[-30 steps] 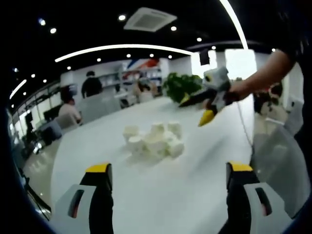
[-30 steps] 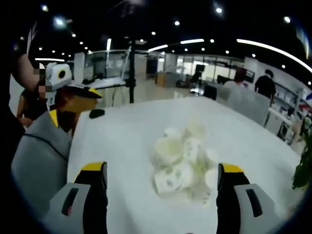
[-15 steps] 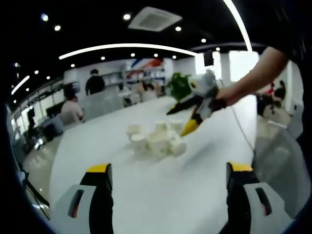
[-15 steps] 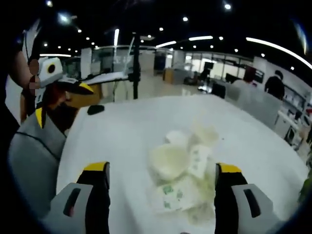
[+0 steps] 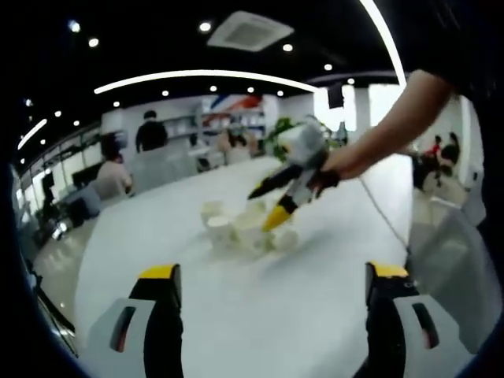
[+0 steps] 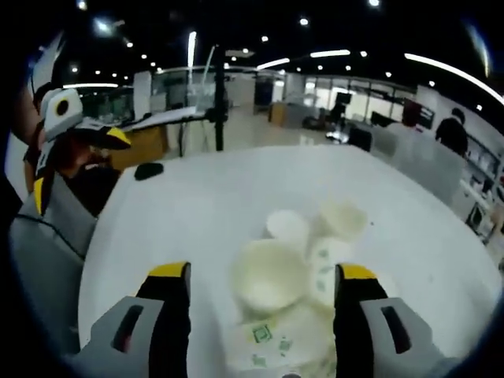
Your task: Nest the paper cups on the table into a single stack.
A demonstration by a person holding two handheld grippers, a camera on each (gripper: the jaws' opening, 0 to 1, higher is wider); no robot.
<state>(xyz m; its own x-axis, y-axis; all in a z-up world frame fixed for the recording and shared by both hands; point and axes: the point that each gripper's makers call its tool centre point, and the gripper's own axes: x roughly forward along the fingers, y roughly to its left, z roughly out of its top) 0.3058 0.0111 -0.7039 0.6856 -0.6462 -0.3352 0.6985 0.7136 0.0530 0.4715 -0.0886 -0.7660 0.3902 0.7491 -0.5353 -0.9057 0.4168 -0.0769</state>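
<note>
Loose cluster of white paper cups is lying jumbled on the round white table, some upright, some tipped; none looks nested, so the stacking is seemingly all ahead. Right gripper is hovering jaws apart, an open-mouthed cup between its tips. Left gripper is waiting, jaws wide, cups well ahead.

Small round ceiling lights and long glowing strips make the room bright. The white table shines. Everything looks a bit fuzzy, and edges bend.
</note>
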